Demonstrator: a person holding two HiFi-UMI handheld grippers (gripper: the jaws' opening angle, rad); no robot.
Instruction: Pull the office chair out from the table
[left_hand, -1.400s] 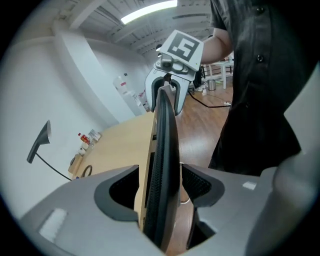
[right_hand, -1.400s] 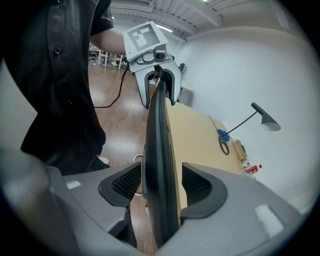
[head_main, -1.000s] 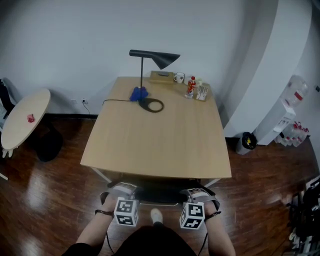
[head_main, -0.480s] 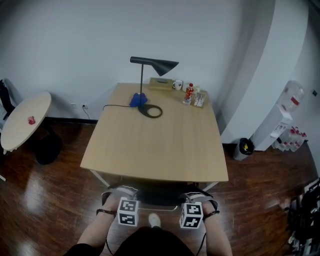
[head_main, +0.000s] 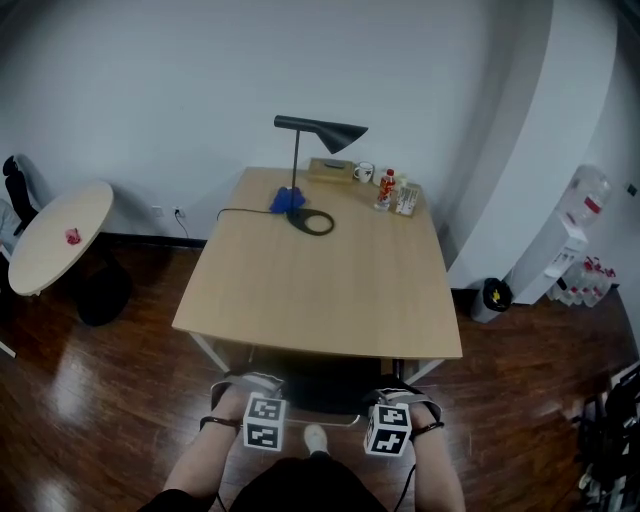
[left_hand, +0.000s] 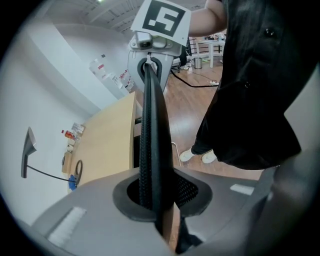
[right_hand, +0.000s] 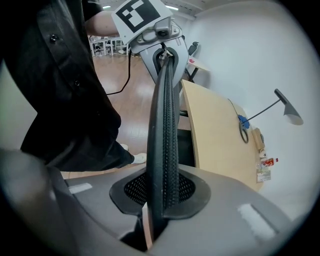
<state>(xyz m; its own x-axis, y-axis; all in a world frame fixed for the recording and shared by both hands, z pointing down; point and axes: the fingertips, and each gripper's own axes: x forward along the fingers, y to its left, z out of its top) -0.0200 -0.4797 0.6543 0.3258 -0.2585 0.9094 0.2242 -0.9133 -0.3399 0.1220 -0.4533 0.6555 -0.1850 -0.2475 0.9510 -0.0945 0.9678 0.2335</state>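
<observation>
Head view: the office chair (head_main: 318, 390) sits tucked under the near edge of the table (head_main: 320, 290), with only the top of its black mesh backrest showing. The left gripper (head_main: 243, 390) and the right gripper (head_main: 402, 392) sit one toward each end of that top rim. Both pairs of jaws have just been closing and now clamp the rim.
</observation>
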